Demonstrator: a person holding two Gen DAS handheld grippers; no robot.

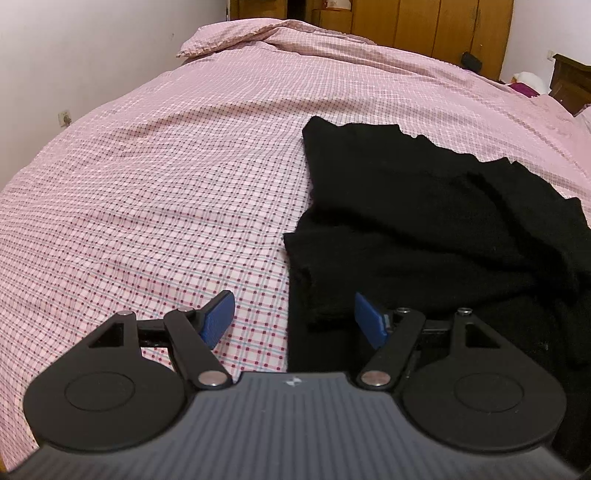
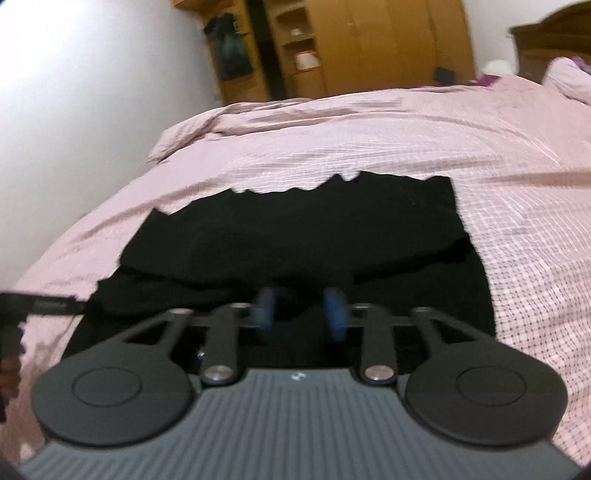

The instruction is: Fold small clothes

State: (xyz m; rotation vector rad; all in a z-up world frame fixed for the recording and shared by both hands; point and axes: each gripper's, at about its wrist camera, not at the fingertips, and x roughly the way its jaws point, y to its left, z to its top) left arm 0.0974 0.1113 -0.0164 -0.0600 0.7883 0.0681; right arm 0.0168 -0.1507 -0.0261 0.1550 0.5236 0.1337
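A black garment lies partly folded on the pink checked bed cover. In the left wrist view it fills the right half, its left edge running between my fingers. My left gripper is open and empty, just above that near left edge. In the right wrist view, which is blurred, the black garment lies spread ahead with a wavy far edge. My right gripper is over its near part, jaws a little apart with nothing between the blue pads.
The bed cover stretches far on all sides, bunched at the far end. A white wall is on the left, wooden wardrobes behind, a dark headboard at right. The other gripper shows at left.
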